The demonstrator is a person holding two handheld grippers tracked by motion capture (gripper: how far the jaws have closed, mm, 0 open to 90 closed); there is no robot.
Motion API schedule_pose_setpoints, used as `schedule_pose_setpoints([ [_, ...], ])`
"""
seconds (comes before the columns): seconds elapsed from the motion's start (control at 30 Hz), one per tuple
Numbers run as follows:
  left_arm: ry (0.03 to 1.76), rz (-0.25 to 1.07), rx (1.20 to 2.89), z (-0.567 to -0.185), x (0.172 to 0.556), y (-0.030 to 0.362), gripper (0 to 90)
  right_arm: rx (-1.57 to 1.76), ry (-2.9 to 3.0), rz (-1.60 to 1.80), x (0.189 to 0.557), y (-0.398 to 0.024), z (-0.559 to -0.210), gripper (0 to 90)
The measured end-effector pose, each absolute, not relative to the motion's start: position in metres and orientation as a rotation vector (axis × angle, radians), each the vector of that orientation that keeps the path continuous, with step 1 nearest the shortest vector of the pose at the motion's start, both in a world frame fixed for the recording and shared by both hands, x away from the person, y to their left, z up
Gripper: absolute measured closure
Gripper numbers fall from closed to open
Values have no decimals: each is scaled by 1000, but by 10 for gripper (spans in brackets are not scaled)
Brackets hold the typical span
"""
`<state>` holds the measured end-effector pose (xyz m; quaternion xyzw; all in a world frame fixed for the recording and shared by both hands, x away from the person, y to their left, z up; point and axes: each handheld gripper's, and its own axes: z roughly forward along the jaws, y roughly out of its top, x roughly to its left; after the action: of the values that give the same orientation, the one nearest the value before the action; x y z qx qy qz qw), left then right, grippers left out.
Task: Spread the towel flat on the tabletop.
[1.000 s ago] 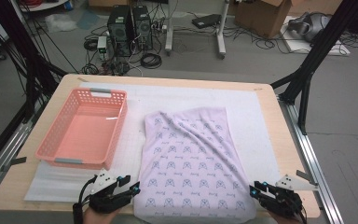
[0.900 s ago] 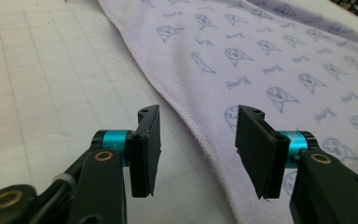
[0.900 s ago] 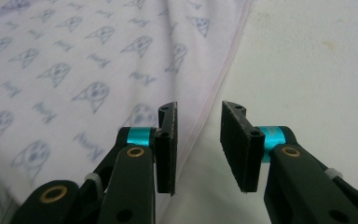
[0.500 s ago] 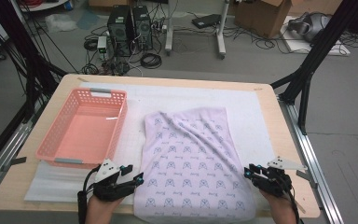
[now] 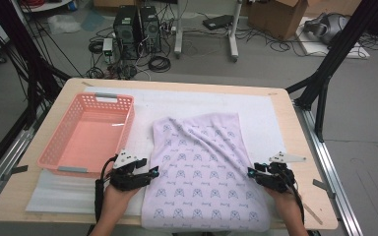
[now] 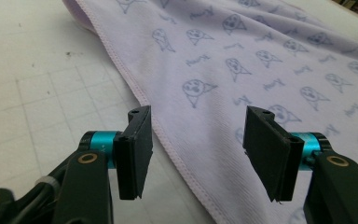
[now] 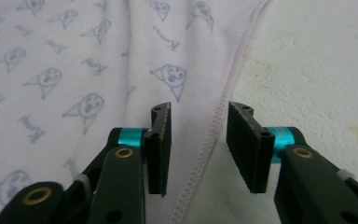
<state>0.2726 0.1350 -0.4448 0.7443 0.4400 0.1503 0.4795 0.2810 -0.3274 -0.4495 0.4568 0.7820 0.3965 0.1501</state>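
Observation:
A lilac cloth printed with small blue animal faces lies spread on the white mat, its near end hanging over the table's front edge. My left gripper is at the cloth's left hem. In the left gripper view the cloth runs between the left gripper's wide jaws, which have just been opening, and the pads do not touch it. My right gripper is at the right hem. In the right gripper view the stitched edge of the cloth passes through the right gripper's gap, which has also just been widening.
An empty pink plastic basket stands on the left of the table, close to my left gripper. The white mat covers most of the wooden tabletop. Computer towers, cables and a cardboard box sit on the floor beyond.
Both hands have moved away from the table's front edge and in toward the cloth's side hems. The jaws of both grippers stand a little wider apart.

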Motion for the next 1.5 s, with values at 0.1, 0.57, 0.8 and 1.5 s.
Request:
schedule_pose_setpoints([
  [0.1, 1095, 373, 1815, -446, 277, 137, 425, 1292, 2251, 1108, 281, -325, -449, 687],
  [0.57, 1089, 356, 1848, -449, 278, 132, 423, 1323, 2262, 1059, 272, -336, -445, 867],
  [0.8, 1078, 350, 1859, -450, 281, 127, 421, 1350, 2270, 1091, 263, -341, -444, 852],
  [1.5, 1138, 389, 1919, -452, 297, 121, 476, 1328, 2212, 1153, 280, -332, -449, 577],
])
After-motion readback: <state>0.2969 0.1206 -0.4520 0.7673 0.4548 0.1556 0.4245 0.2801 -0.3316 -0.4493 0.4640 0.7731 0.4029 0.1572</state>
